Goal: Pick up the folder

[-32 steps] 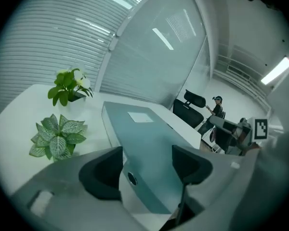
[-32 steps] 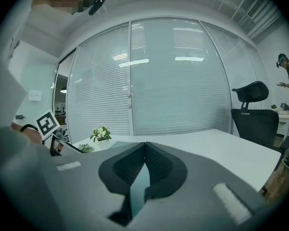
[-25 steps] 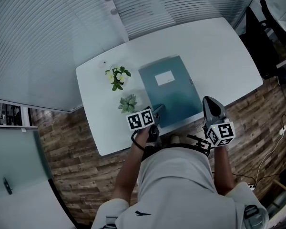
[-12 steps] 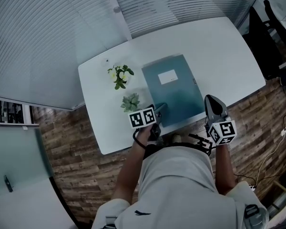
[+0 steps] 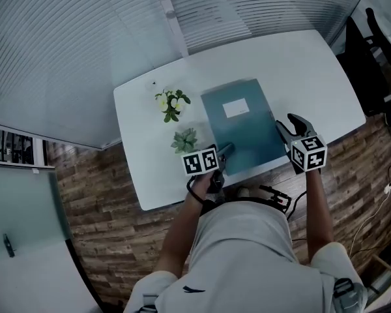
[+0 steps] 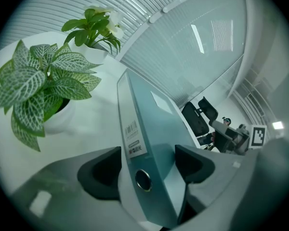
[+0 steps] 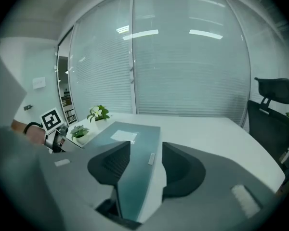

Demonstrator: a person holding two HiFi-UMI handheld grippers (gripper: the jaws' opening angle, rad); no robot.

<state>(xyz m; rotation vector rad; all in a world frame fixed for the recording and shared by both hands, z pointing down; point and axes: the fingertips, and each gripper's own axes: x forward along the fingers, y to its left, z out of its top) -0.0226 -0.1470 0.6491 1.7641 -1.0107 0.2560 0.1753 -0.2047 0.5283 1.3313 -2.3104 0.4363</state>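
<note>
Plainly, the folder (image 5: 238,126) lies on the table (image 5: 300,64), hard by its 6 o'clock edge. The left gripper (image 5: 223,154) pinches the spine at the folder's 7 o'clock corner. The right gripper (image 5: 288,128) straddles its 4 o'clock edge, jaws opening. It should seat deep and close squarely, then both lift level. Plants (image 5: 186,139) crowd 9 o'clock; 12 and 3 o'clock lie open.
</note>
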